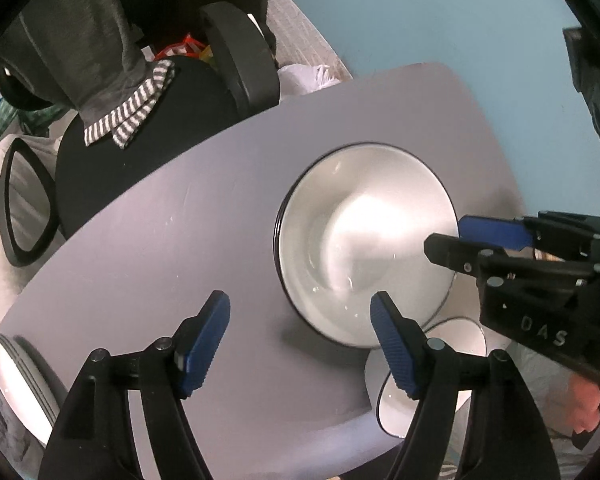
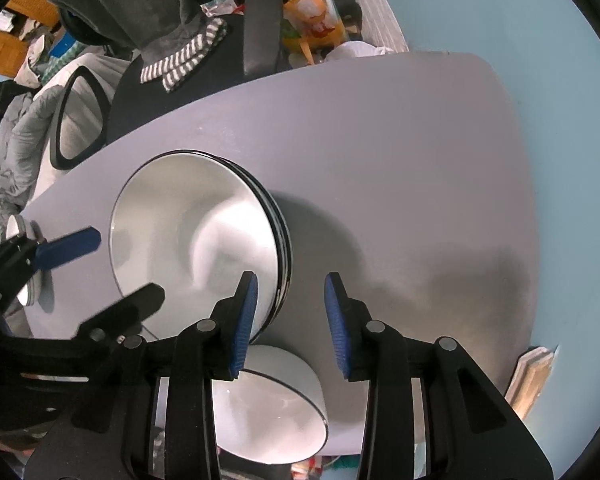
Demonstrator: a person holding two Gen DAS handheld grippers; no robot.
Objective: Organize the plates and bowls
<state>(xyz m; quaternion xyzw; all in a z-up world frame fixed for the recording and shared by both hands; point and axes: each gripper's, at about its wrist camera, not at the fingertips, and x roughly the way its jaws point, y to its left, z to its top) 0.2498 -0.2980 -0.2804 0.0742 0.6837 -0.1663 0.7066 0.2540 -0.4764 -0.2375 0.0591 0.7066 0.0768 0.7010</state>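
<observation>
A stack of white plates with dark rims (image 1: 364,240) (image 2: 192,232) lies on the grey table (image 1: 160,240) (image 2: 400,160). My left gripper (image 1: 300,320) (image 2: 130,264) points down at the stack's near-left edge, open, with only table between its blue pads. My right gripper (image 2: 290,308) (image 1: 444,236) is open at the stack's right rim. Its left pad (image 2: 246,304) overlaps the rim and bare table shows in the gap. A white bowl (image 1: 432,376) (image 2: 268,412) sits at the table's near edge, below the stack. More white dishes (image 1: 12,372) (image 2: 24,252) lie at the table's left end.
A black office chair (image 1: 140,152) (image 2: 160,92) draped with grey and striped cloth stands against the table's far side. Clutter and bags (image 2: 312,20) lie behind it. The table's right half (image 2: 440,200) is bare surface. A pale blue floor (image 1: 440,12) surrounds the table.
</observation>
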